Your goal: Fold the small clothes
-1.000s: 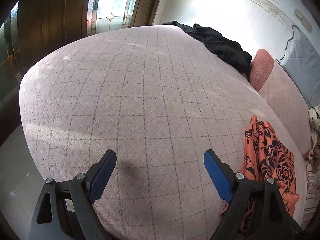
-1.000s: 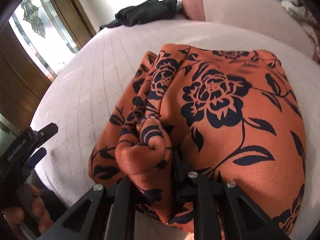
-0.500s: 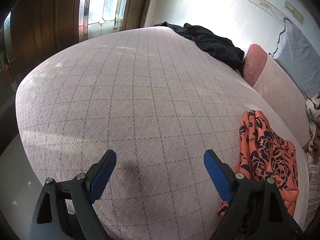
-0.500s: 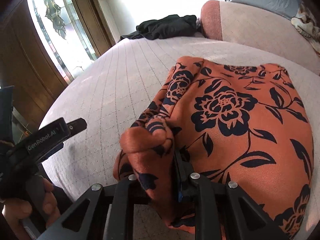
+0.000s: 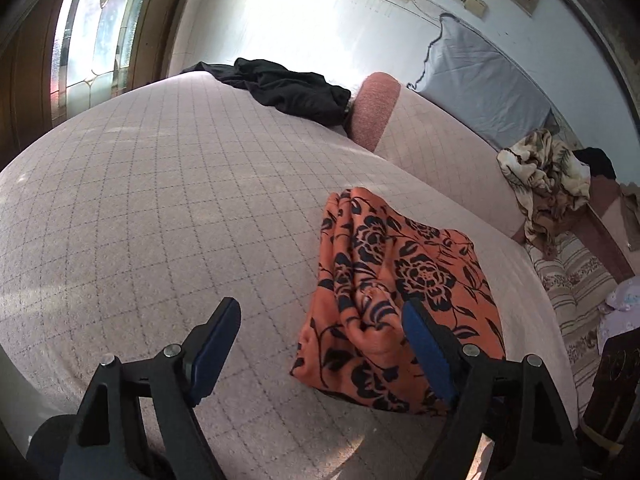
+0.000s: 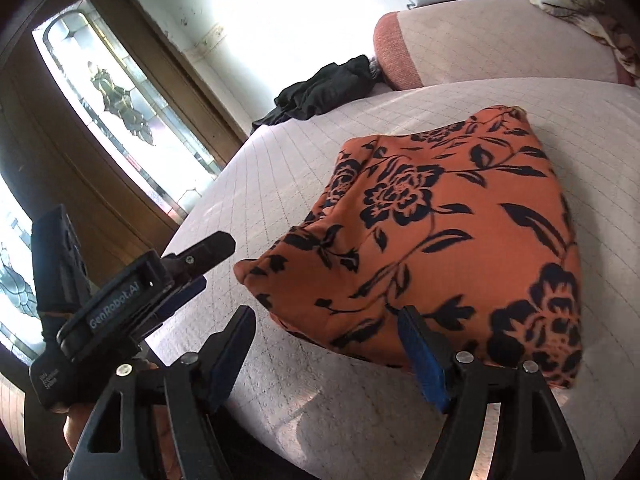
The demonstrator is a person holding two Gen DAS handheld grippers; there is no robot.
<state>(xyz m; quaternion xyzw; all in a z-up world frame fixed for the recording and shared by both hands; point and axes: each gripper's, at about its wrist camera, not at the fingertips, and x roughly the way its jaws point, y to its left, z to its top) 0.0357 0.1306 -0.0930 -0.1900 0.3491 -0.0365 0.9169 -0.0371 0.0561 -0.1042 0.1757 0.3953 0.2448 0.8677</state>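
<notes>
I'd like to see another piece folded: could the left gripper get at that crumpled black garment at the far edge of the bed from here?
Probably yes, after a long reach: the left gripper is open and empty, and only bare quilted bedspread lies before the black garment.

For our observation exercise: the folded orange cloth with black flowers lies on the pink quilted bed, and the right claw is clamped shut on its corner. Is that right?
Not quite. The right wrist view shows the right claw open, its jaws just parted, with nothing between them. The folded orange cloth with black flowers does lie on the pink quilted bed.
</notes>
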